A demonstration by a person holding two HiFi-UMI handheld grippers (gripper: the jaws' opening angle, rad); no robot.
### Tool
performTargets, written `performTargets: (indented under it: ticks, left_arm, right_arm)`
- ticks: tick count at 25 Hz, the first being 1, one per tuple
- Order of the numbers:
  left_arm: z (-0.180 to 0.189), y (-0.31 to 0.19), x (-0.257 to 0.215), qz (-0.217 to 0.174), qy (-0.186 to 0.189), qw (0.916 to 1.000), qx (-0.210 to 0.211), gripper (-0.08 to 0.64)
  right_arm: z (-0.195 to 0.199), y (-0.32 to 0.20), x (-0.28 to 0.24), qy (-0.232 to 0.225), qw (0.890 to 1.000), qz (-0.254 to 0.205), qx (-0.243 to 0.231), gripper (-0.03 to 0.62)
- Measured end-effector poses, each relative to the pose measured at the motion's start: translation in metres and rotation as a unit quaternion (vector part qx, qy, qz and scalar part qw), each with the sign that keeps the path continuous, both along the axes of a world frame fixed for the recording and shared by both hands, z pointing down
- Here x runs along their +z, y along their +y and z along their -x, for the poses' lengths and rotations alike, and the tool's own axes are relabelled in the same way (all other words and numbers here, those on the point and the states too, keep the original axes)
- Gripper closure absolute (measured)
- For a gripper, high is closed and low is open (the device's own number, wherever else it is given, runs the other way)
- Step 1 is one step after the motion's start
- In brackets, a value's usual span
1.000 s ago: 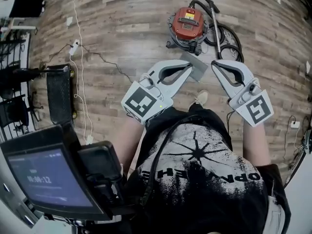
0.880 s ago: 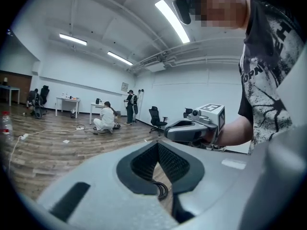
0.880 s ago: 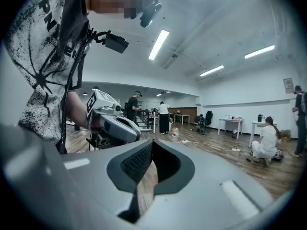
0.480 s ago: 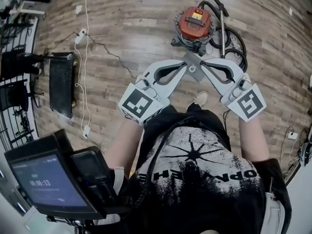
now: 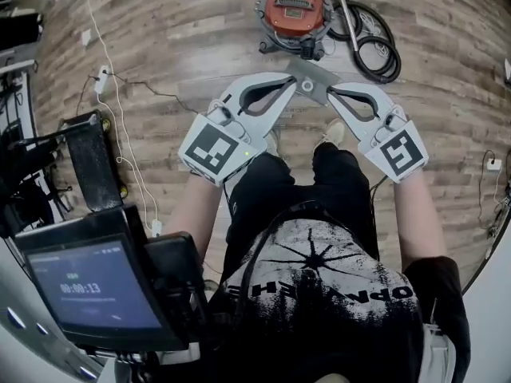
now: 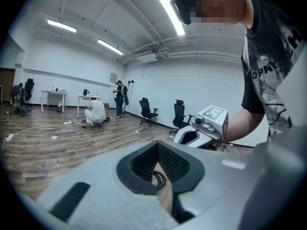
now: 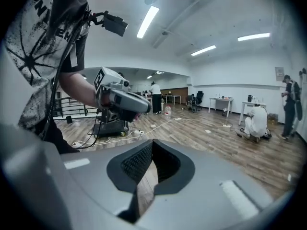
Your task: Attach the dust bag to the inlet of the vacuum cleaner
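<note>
While left tongs (image 5: 292, 80) and right tongs (image 5: 330, 92) clench the dust bag (image 5: 310, 83) at opposite edges, we judge it light, stiff. Vacuum cleaner (image 5: 291, 6): 12 o'clock.

Wooden floor (image 5: 176, 30), red vacuum cleaner (image 5: 292, 6), coiled black hose (image 5: 374, 48), white power strip (image 5: 101, 79)

We see a brown wood-plank floor (image 5: 184, 30), plain white walls (image 6: 201, 90), long ceiling strip lights (image 6: 171, 11), black swivel office chairs (image 6: 147, 111) and white tables (image 6: 53, 92).
</note>
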State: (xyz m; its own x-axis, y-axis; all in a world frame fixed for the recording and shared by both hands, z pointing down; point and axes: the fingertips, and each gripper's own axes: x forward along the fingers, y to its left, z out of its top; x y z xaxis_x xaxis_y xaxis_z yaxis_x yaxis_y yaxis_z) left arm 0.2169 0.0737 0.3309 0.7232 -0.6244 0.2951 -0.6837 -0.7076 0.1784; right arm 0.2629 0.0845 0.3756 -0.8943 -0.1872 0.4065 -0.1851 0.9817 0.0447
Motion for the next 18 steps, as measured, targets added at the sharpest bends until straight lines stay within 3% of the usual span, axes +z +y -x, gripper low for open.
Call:
performTargets:
  ticks: [4, 12, 15, 18]
  left_arm:
    - [-0.005, -0.024, 0.077, -0.015, -0.010, 0.9993, 0.033, 0.563]
    - [-0.034, -0.070, 0.270, -0.019, -0.002, 0.9960, 0.088, 0.563]
    - [-0.041, -0.078, 0.348, -0.024, -0.002, 0.9942, 0.105, 0.563]
    - [-0.045, -0.083, 0.414, -0.027, -0.003, 0.9920, 0.123, 0.563]
  right_arm:
    - [0.003, -0.008, 0.115, 0.019, 0.997, 0.054, 0.043, 0.590]
    - [0.016, -0.010, 0.390, 0.114, 0.988, 0.095, 0.037, 0.589]
    - [0.015, -0.010, 0.502, 0.170, 0.979, 0.108, 0.028, 0.558]
    - [0.005, -0.008, 0.611, 0.235, 0.963, 0.126, 0.026, 0.515]
